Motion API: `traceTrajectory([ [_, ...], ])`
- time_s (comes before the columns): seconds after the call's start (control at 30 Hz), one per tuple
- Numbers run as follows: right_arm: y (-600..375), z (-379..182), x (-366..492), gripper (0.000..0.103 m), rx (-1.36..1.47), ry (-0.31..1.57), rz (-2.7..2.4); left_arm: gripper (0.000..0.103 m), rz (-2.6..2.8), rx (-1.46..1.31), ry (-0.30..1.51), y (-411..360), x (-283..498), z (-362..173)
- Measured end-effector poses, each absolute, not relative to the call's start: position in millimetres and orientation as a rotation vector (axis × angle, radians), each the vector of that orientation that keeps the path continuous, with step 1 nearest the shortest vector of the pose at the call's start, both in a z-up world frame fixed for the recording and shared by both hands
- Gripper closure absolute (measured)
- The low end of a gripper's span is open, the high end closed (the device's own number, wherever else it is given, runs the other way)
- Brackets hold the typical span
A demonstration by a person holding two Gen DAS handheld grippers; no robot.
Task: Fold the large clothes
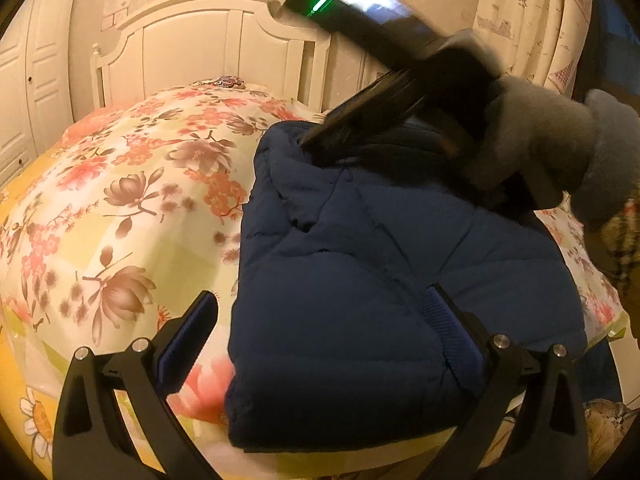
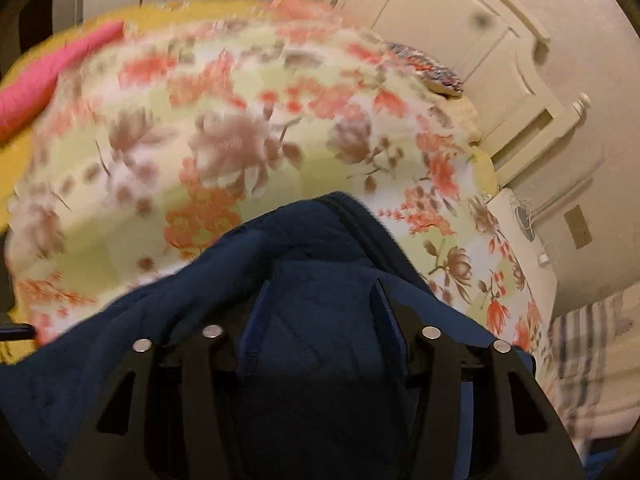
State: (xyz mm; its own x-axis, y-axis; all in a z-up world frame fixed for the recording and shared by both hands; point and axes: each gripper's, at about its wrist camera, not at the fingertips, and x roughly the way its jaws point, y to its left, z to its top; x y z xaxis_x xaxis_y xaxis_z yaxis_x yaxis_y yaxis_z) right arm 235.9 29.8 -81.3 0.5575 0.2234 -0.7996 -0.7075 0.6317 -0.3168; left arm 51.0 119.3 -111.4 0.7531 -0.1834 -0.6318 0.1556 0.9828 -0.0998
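Observation:
A navy quilted puffer jacket (image 1: 360, 280) lies folded in a compact block on the floral bedspread (image 1: 132, 184). My left gripper (image 1: 324, 308) is open, its jaws wide apart over the jacket's near left edge, holding nothing. The right gripper shows in the left wrist view (image 1: 320, 136), blurred, held by a grey-gloved hand (image 1: 540, 148) with its tips at the jacket's far edge. In the right wrist view my right gripper (image 2: 320, 292) hovers low over the jacket (image 2: 312, 240), jaws apart, with jacket fabric between and under its fingers; no clamping shows.
A white headboard (image 1: 208, 36) stands at the back, with a wardrobe (image 1: 24, 80) at the left. A small patterned pillow (image 2: 428, 68) lies near the headboard. A pink cloth (image 2: 36, 80) lies at the far left of the bed. Curtains (image 1: 536, 12) hang at the right.

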Motion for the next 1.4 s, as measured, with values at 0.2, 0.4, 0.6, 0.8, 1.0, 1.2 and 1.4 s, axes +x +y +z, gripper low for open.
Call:
traceTrajectory([
  [0.2, -68.1, -26.1, 185.6, 0.008, -0.293, 0.694, 0.686, 0.002, -0.279, -0.16, 0.717, 142.2, 45.2, -91.1],
  [0.4, -192.2, -44.4, 148.2, 0.007, 0.03, 0.795, 0.615, 0.002, -0.196, -0.337, 0.725, 194.5, 72.7, -63.0],
  [0.6, -233.0, -82.6, 133.2, 0.006, 0.161, 0.893, 0.635, 0.002, -0.176, -0.162, 0.838, 169.6, 115.8, -71.9],
  [0.8, -213.4, -122.1, 145.2, 0.006, 0.281, 1.021, 0.764, 0.002, -0.385, -0.307, 1.076, 181.9, 171.4, -114.9],
  [1.0, -200.2, -148.3, 158.3, 0.004, 0.392, 1.068, 0.833, 0.002, -0.496, -0.354, 1.128, 185.7, 176.0, -139.7],
  [1.2, -192.0, -147.2, 154.0, 0.004, 0.373, 1.04, 0.83, 0.002, -0.485, -0.371, 1.033, 183.0, 161.1, -145.0],
  [1.4, -183.0, -137.1, 145.7, 0.016, 0.303, 0.938, 0.834, 0.046, -0.494, -0.393, 0.908, 170.9, 129.8, -134.6],
])
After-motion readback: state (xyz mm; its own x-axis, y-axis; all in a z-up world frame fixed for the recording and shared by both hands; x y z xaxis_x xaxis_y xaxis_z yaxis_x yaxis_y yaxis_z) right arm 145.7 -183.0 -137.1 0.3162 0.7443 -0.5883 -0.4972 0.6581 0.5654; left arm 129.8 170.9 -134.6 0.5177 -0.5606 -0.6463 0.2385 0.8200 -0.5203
